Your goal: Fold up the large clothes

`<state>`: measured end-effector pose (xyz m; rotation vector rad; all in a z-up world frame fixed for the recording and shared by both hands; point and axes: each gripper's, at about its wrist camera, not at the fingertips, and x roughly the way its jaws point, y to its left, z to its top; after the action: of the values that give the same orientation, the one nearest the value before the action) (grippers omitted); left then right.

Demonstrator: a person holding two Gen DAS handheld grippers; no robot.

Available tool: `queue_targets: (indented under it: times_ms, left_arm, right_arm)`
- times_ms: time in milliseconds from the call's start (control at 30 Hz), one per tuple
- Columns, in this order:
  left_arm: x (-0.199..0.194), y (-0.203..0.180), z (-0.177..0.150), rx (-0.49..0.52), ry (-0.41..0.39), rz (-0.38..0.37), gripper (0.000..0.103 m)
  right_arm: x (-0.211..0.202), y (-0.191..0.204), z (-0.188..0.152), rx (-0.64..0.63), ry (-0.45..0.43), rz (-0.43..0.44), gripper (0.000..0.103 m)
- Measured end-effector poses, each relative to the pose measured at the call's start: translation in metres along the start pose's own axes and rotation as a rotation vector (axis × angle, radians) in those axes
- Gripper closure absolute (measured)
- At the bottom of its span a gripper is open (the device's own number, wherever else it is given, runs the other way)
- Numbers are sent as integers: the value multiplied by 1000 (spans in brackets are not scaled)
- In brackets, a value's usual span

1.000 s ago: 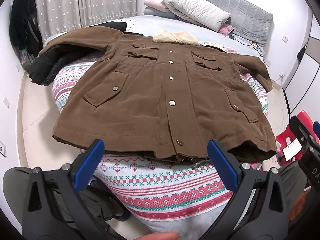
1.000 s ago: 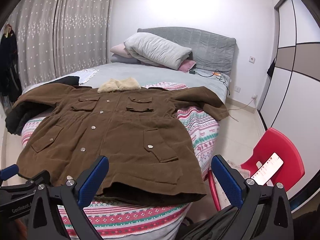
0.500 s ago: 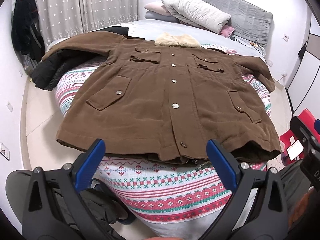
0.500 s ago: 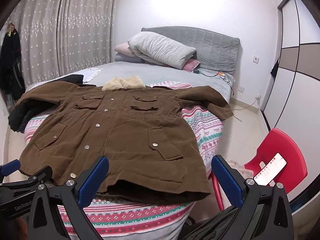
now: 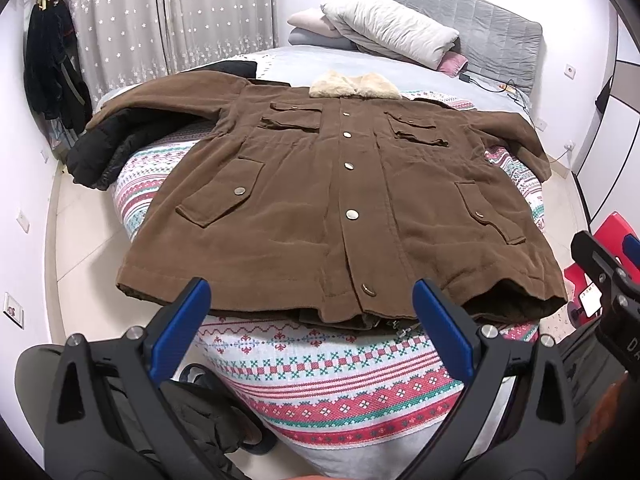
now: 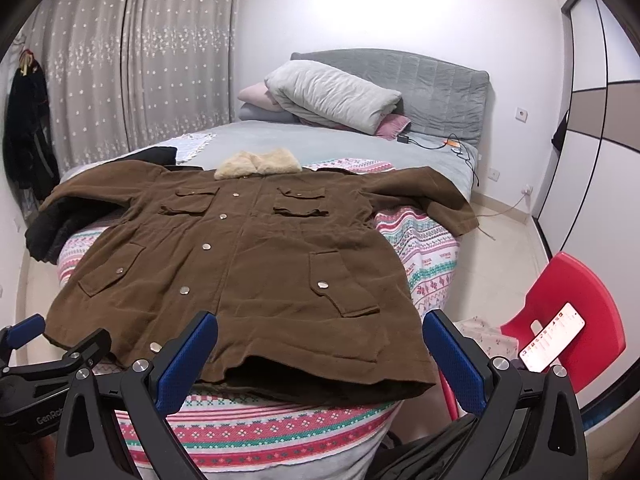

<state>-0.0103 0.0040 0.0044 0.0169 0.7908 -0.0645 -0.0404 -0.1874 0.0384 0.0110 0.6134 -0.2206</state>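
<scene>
A large brown corduroy coat [image 5: 312,200] with a cream fleece collar [image 5: 354,86] lies spread flat, front up and buttoned, on the bed; it also shows in the right wrist view [image 6: 248,264]. Its sleeves stretch out to both sides. My left gripper [image 5: 312,312] is open and empty, hovering just before the coat's hem at the foot of the bed. My right gripper [image 6: 320,344] is open and empty, above the hem's right part. The right gripper also shows at the right edge of the left wrist view [image 5: 604,276].
The bed [image 5: 332,376] has a patterned red, green and white cover. A black jacket [image 5: 108,148] lies under the coat's left sleeve. Pillows [image 6: 332,96] are at the headboard. A red chair [image 6: 572,320] with a phone [image 6: 552,338] stands right of the bed. Dark clothes [image 5: 52,76] hang on the left wall.
Both grippers have lifted and tilted up slightly, so the coat sits lower and farther in the views. The coat has not moved. Both stay open.
</scene>
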Motion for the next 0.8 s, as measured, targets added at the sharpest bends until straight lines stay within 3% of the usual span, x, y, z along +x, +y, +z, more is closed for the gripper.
queue_targets:
  times_ms: [700, 800]
  left_arm:
    - [3, -2, -1, 3, 6, -11, 2]
    - [6, 1, -1, -39, 27, -31, 2]
  right_arm:
    - [-1, 0, -2, 10, -8, 21, 0]
    - [1, 0, -2, 6, 0, 24, 0]
